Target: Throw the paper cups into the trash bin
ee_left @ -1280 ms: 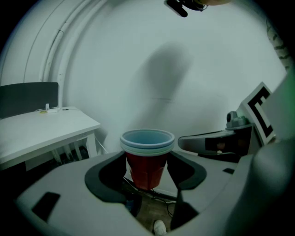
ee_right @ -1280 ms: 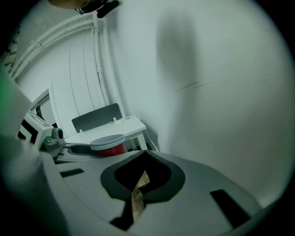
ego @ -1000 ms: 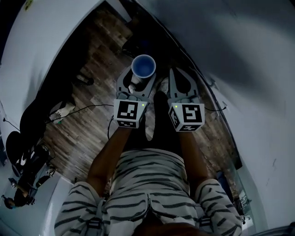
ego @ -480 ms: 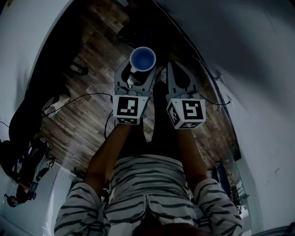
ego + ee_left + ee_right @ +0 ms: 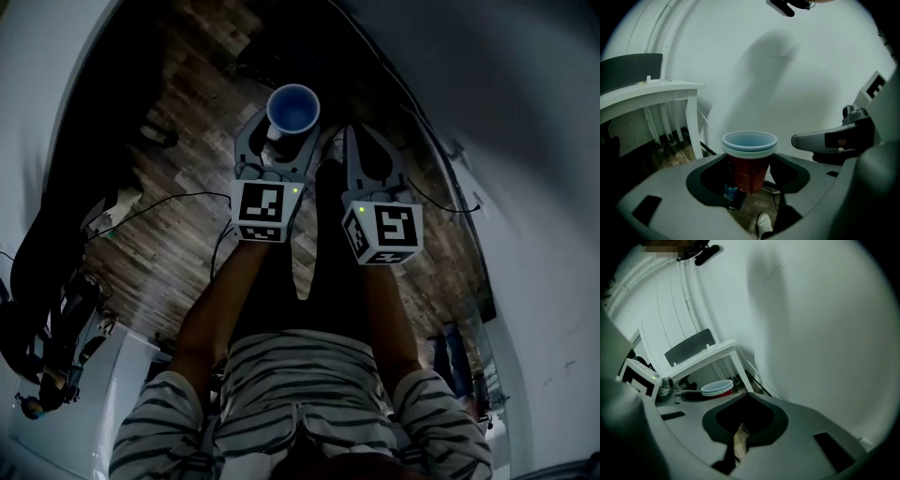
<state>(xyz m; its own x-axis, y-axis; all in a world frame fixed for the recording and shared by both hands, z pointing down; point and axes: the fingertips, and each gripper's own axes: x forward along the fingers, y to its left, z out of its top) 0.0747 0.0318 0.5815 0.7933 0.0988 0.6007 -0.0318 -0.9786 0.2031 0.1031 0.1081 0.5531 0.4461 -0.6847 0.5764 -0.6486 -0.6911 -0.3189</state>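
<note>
Left gripper is closed on one nested stack of paper cups — red body, two pale rims showing — held upright above the wooden floor. Right gripper is just beside it — jaws together, holding nothing.

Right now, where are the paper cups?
The paper cups show top centre in the head view, a red stack held upright in the left claw, just left of the shut right claw, over the wooden floor.

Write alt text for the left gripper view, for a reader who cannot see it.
A stack of red paper cups with pale blue rims stands upright, clamped between the left gripper's grey jaws. Behind: a white wall, a white table at left.
</note>
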